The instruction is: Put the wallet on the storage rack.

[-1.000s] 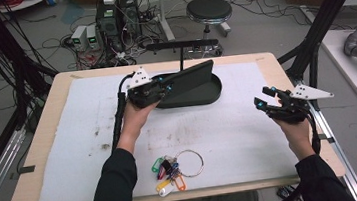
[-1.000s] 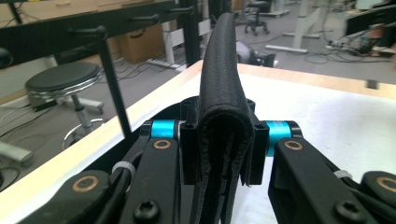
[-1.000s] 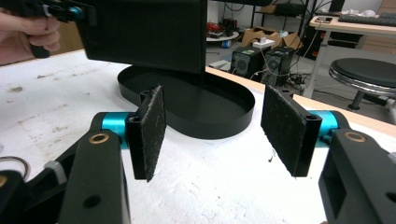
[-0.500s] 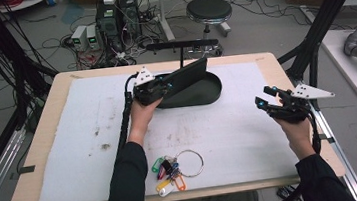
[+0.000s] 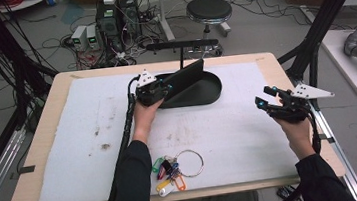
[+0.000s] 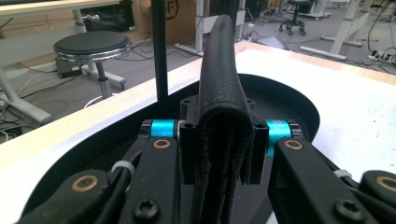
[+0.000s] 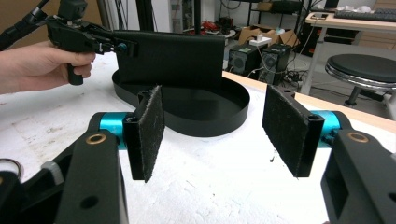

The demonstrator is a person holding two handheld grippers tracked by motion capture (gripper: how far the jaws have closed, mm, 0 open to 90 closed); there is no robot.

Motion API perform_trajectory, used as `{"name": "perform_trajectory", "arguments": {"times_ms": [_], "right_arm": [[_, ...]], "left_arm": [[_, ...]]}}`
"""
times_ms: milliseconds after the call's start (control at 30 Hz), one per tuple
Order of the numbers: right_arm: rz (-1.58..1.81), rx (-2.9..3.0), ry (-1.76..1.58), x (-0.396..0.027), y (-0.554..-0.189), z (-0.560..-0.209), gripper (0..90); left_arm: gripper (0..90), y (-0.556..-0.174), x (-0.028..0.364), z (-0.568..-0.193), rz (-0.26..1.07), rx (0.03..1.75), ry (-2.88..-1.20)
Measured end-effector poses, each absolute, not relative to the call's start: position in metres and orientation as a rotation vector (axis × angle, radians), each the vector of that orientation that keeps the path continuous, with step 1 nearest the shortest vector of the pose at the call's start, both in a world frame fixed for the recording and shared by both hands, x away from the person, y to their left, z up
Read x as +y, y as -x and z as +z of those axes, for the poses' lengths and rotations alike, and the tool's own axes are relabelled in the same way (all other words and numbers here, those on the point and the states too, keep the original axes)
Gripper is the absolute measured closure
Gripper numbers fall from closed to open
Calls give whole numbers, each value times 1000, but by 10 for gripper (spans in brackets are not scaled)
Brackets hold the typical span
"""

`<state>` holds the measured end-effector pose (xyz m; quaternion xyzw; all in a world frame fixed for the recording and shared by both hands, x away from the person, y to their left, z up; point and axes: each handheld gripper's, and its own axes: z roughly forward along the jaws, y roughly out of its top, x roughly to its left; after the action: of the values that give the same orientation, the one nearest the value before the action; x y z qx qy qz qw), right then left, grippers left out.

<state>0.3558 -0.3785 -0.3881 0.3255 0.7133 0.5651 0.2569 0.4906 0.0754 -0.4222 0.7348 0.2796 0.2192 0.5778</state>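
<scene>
A black leather wallet [image 5: 186, 77] stands on edge over the black oval tray [image 5: 210, 91] at the back middle of the table. My left gripper [image 5: 161, 88] is shut on the wallet's near end; in the left gripper view the folded wallet [image 6: 223, 84] is pinched between both jaws above the tray [image 6: 299, 107]. My right gripper [image 5: 265, 97] hovers open near the table's right edge, nothing between its pads [image 7: 150, 130]. In the right gripper view the wallet [image 7: 170, 56] and tray [image 7: 219, 116] lie ahead, with the left gripper [image 7: 119, 46] holding the wallet.
A bunch of keys with coloured tags on a large ring [image 5: 177, 168] lies near the front edge. A white mat [image 5: 70, 142] covers the wooden table. A black post with a crossbar [image 5: 181, 50] rises behind the tray. A stool [image 5: 209, 11] stands beyond.
My left gripper has carried the wallet slightly right and back over the tray. The right gripper has stayed in place, open.
</scene>
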Motion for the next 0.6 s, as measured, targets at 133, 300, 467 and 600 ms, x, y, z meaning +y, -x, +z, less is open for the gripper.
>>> {"name": "perform_trajectory", "arguments": {"times_ms": [133, 300, 467, 600], "right_arm": [[1531, 1935, -877, -378, -356, -388, 395], [1531, 1935, -885, -379, -355, -388, 395], [1532, 1935, -887, -379, -355, -388, 394], [1530, 1935, -884, -379, -355, -388, 395]], "left_arm": [[735, -493, 73, -428, 517, 669, -1731], [732, -495, 74, -434, 485, 691, -1726], [706, -495, 74, -434, 493, 700, -1746], [623, -494, 74, -431, 515, 711, -1760]]}}
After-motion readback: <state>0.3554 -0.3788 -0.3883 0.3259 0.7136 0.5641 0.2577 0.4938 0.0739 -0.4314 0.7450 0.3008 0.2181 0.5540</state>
